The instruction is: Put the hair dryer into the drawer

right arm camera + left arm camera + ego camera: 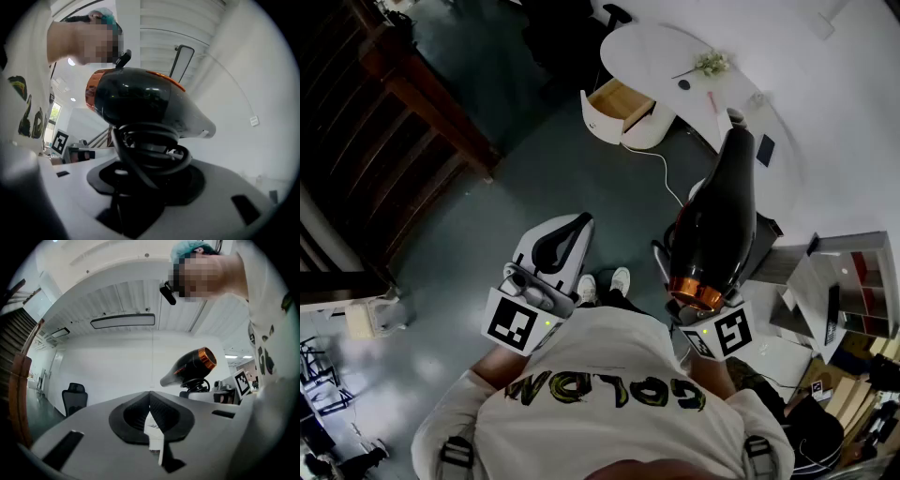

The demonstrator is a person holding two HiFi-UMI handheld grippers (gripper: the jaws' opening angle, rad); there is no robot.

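A black hair dryer (717, 220) with an orange ring at its back stands up from my right gripper (150, 185), its nozzle pointing away from me. Its black cord is wound round the handle (147, 157), and the jaws are shut on that handle. In the left gripper view the hair dryer (190, 366) shows off to the right. My left gripper (579, 225) is held beside it, close to my chest, shut with nothing in it. Across the floor an open drawer (621, 103) with a wooden inside sticks out of a white rounded cabinet under a white desk (675, 47).
A dark wooden stair rail (427, 98) runs along the left. A white cable (661, 173) trails over the grey floor from the cabinet towards me. Shelves with clutter (853, 291) stand at the right. A black office chair (74, 397) shows in the left gripper view.
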